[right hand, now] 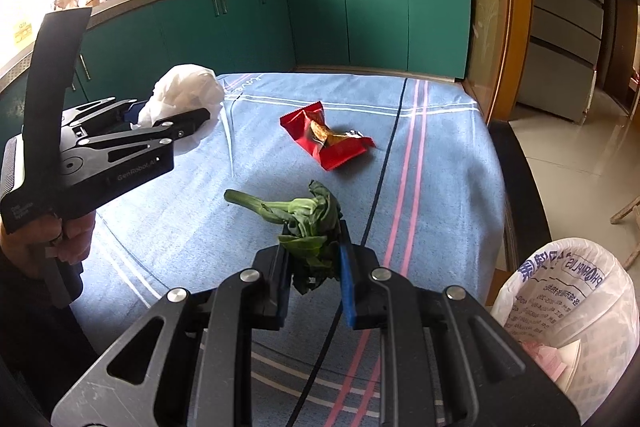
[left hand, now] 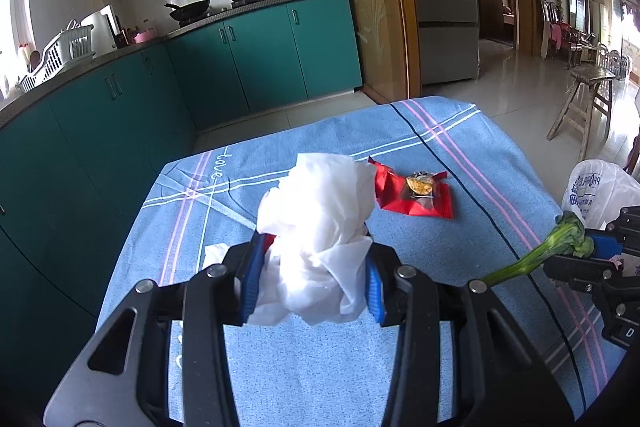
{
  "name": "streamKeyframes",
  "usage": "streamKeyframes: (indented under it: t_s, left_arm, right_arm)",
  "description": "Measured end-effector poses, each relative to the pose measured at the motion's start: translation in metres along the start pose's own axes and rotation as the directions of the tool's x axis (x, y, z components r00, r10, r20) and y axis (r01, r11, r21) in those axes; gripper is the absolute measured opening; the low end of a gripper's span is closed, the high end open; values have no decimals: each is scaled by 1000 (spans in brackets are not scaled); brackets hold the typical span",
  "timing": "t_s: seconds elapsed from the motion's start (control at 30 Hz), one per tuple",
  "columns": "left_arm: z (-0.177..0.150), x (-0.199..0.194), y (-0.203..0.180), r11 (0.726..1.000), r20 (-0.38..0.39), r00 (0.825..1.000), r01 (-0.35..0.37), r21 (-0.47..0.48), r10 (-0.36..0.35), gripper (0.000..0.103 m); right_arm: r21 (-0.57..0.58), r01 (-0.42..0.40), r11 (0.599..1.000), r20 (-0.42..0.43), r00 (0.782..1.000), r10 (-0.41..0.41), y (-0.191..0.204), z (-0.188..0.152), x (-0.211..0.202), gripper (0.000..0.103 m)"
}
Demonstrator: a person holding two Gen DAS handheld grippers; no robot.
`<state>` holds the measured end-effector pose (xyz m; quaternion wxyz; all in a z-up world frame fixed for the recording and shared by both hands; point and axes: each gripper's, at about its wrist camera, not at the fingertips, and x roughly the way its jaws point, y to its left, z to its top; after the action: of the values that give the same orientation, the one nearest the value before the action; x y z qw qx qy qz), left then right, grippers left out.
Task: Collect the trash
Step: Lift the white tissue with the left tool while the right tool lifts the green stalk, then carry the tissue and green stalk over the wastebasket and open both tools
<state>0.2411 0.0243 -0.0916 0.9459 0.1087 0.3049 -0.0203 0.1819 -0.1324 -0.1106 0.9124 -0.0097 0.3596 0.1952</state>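
Observation:
My left gripper [left hand: 312, 281] is shut on a crumpled white tissue wad [left hand: 320, 227] and holds it above the blue tablecloth [left hand: 320, 367]. In the right wrist view the left gripper [right hand: 168, 125] and the tissue [right hand: 184, 91] show at the left. My right gripper [right hand: 314, 279] is shut on a wilted green vegetable stalk [right hand: 308, 223], its stem pointing left; it also shows in the left wrist view [left hand: 536, 261]. A torn red snack wrapper [right hand: 332, 141] with a crumb of food lies on the cloth ahead, also in the left wrist view [left hand: 416, 191].
A bin lined with a white printed plastic bag [right hand: 568, 319] stands off the table's right edge, holding pink and white scraps. Teal kitchen cabinets [right hand: 360, 19] run behind the table. A wooden stool [left hand: 584, 103] stands on the tiled floor at right.

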Motion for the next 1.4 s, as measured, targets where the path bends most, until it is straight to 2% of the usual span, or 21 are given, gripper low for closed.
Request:
streamKeyframes:
  t_s: [0.17,0.43,0.57,0.77,0.93,1.1,1.27,1.4]
  left_arm:
    - [1,-2,0,1000,7,1000,0,-7,0,43]
    - [5,-16,-7,1000,50,999,-4,10,3,43]
    - [9,-24,-22,999,63,997,33,9,-33,43]
    - [11,-39,-56,995,87,993,78,58,-83,43]
    - [6,-47,-90,986,88,987,122,113,-132,43]
    - [1,-49,-123,962,54,974,206,180,-219,43]
    - [2,-48,-154,943,41,966,241,227,-257,43]
    - [11,-42,-181,908,-23,930,364,209,-367,43]
  right_arm:
    - [22,9,1000,30,1000,-10,-8,1,-9,21]
    - [91,88,992,135,986,-100,-41,-6,-44,21]
    - [159,142,977,172,971,-169,-67,-12,-62,21]
    - [239,302,923,179,920,-348,-102,-30,-87,21]
    - [319,326,890,154,908,-389,-129,-47,-100,21]
    - [409,349,843,118,896,-428,-154,-64,-110,21]
    - [464,356,811,90,892,-443,-167,-74,-115,21]
    - [498,357,791,72,891,-448,-174,-79,-116,21]
